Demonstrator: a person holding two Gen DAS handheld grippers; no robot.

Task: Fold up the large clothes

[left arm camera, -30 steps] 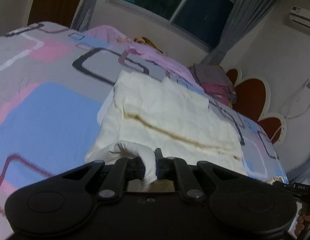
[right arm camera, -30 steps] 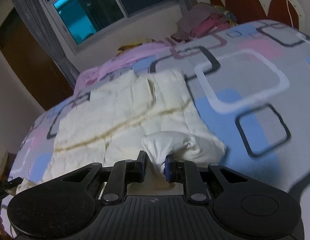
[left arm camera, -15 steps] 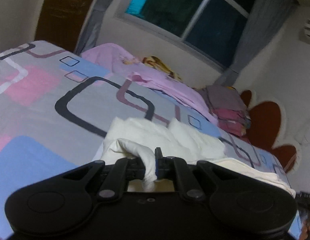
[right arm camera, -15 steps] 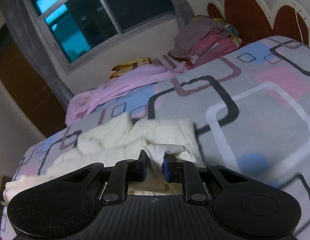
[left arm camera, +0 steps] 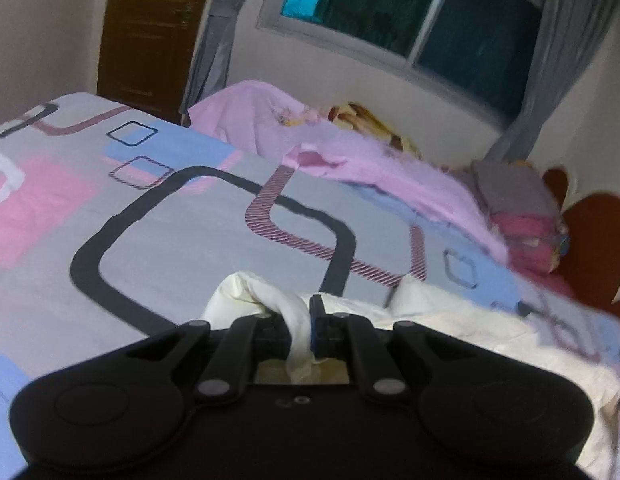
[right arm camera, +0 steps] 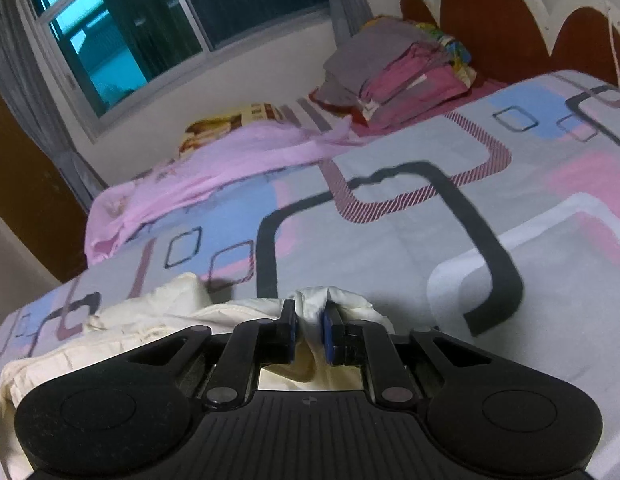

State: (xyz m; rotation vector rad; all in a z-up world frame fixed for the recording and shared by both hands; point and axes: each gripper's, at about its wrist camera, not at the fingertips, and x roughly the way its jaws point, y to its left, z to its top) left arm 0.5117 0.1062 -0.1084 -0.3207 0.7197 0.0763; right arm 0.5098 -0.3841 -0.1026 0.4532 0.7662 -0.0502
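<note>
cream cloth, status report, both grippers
Left gripper and right gripper both shut on cream cloth. Bedsheet ahead bare; pink garment farther off.

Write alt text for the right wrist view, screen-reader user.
The right gripper is shut on a bunched fold of cream cloth, which trails off to the left over a bed sheet patterned with grey, blue and pink rectangles. Beyond lie a pink garment, a stack of folded clothes by the red headboard, and a dark window.
</note>
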